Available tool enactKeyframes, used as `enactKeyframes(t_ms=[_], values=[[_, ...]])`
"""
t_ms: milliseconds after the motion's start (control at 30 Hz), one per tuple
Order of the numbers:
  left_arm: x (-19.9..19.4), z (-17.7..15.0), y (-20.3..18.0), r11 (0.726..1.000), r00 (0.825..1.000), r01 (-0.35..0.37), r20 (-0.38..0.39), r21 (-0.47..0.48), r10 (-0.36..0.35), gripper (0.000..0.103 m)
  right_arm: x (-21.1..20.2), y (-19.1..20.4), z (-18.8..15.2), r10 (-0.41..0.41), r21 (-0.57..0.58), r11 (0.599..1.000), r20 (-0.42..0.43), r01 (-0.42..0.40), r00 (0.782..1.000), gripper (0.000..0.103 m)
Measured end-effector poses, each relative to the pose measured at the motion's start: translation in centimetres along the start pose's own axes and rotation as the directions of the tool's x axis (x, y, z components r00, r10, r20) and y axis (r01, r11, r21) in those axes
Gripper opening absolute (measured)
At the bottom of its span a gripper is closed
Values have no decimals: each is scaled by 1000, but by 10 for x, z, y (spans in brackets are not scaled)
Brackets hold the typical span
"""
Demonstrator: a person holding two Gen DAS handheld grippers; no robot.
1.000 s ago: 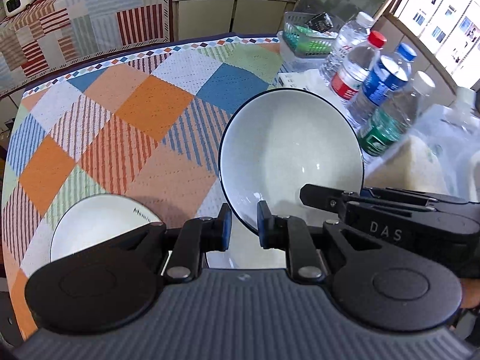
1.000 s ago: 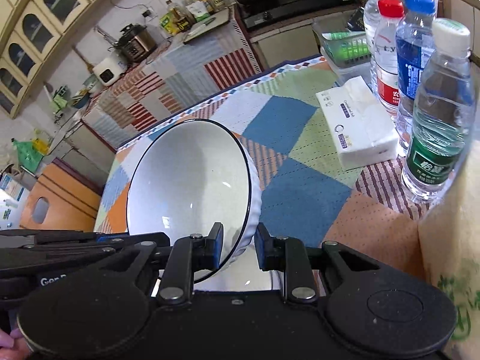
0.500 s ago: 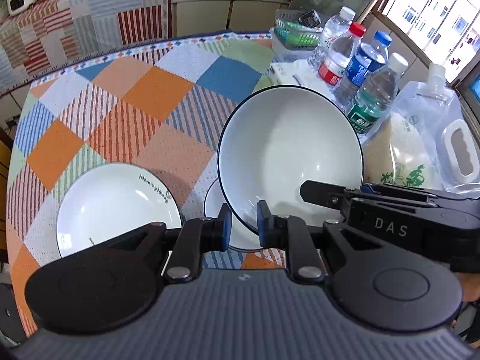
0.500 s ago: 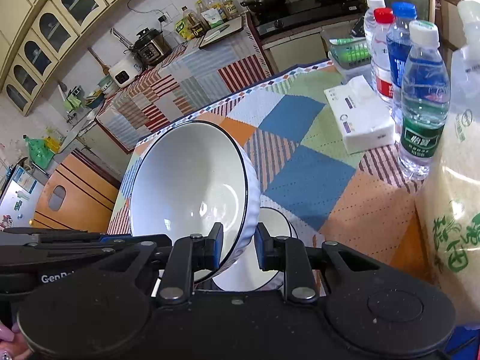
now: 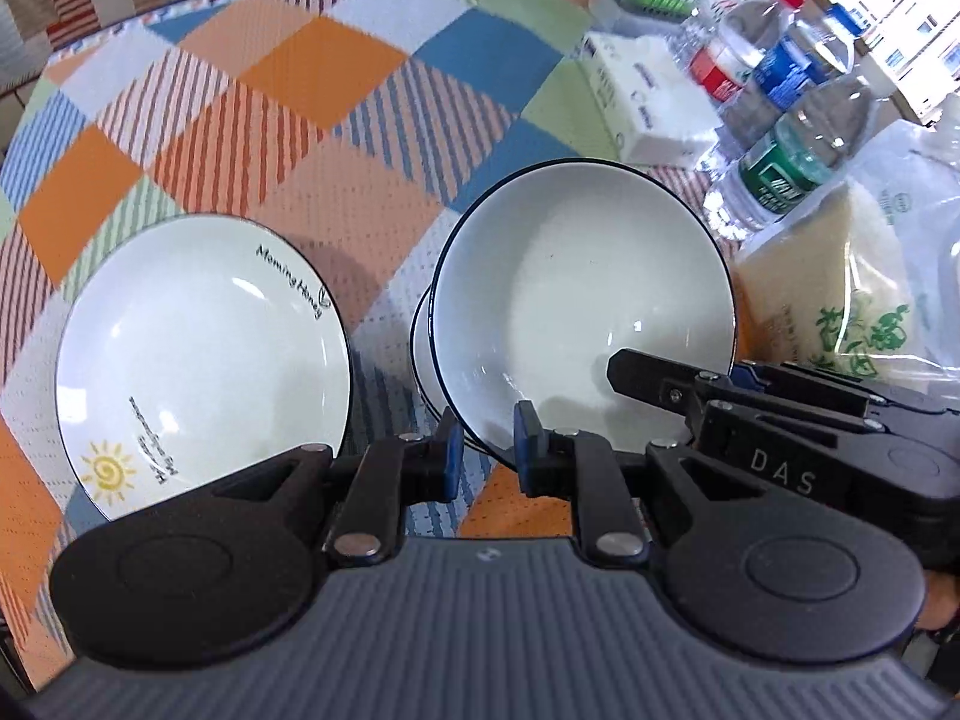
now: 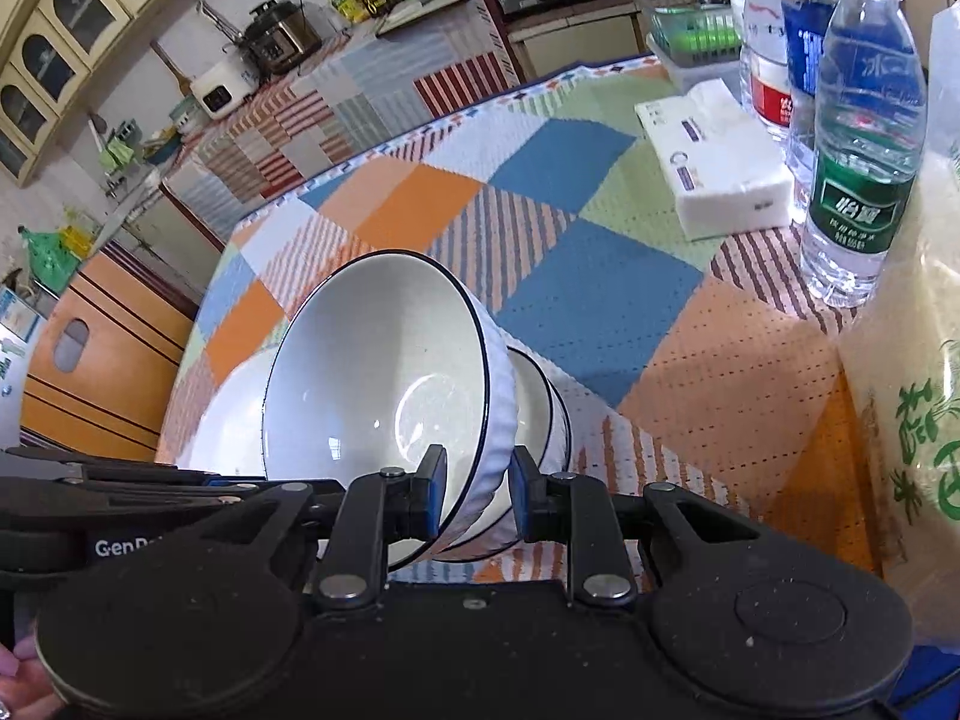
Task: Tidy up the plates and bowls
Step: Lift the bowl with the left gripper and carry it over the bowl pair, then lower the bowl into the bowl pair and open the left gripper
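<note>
Both grippers hold one white bowl with a dark rim point(image 5: 576, 300), tilted above a second like bowl point(image 6: 543, 402) that sits on the patchwork tablecloth. My left gripper point(image 5: 485, 447) is shut on the bowl's near rim. My right gripper point(image 6: 477, 495) is shut on the bowl's wall point(image 6: 384, 384) from the right side. A white plate point(image 5: 198, 360) with a sun drawing and black lettering lies to the left of the bowls, apart from them.
Several water bottles point(image 6: 864, 138) stand at the right. A white tissue pack point(image 6: 714, 156) lies beside them, a bag of rice point(image 6: 900, 390) at the near right, a green basket point(image 6: 690, 24) behind. The tablecloth point(image 5: 288, 120) stretches beyond the dishes.
Both grippers have lowered the held bowl toward the bowl on the table. The view has dropped closer to the table, and the plate shows fully.
</note>
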State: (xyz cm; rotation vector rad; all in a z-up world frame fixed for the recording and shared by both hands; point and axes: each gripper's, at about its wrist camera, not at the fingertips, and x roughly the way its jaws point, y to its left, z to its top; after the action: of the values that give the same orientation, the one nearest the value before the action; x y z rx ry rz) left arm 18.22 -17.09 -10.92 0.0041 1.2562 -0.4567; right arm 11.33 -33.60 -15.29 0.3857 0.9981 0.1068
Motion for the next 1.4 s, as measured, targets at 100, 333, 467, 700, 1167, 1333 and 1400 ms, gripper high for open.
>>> enactKeyframes(t_ms=[100, 333, 467, 700, 1167, 1333, 1400], values=[[8, 3, 2, 1000, 1000, 7, -19, -18, -7, 15, 6, 0, -1, -16, -13, 1000, -6, 16, 1000, 27], [23, 15, 5, 999, 998, 8, -63, -49, -11, 16, 15, 20, -6, -141, -194, 971, 20, 142, 990, 26], [29, 18, 5, 998, 996, 16, -91, -59, -21, 18, 19, 27, -7, -195, -281, 939, 49, 200, 980, 26], [41, 28, 4, 997, 984, 15, -173, -77, -28, 19, 31, 29, -5, -236, -361, 904, 29, 230, 971, 26], [36, 21, 10, 996, 984, 10, -175, -92, -26, 23, 28, 36, -10, -252, -453, 857, 46, 246, 966, 21], [19, 11, 11, 998, 995, -19, -97, -59, 14, 33, 12, 27, -10, -180, -411, 894, 41, 180, 983, 21], [7, 6, 12, 999, 998, -12, -62, -45, 10, 34, 1, 25, -12, -147, -400, 904, 37, 149, 988, 21]])
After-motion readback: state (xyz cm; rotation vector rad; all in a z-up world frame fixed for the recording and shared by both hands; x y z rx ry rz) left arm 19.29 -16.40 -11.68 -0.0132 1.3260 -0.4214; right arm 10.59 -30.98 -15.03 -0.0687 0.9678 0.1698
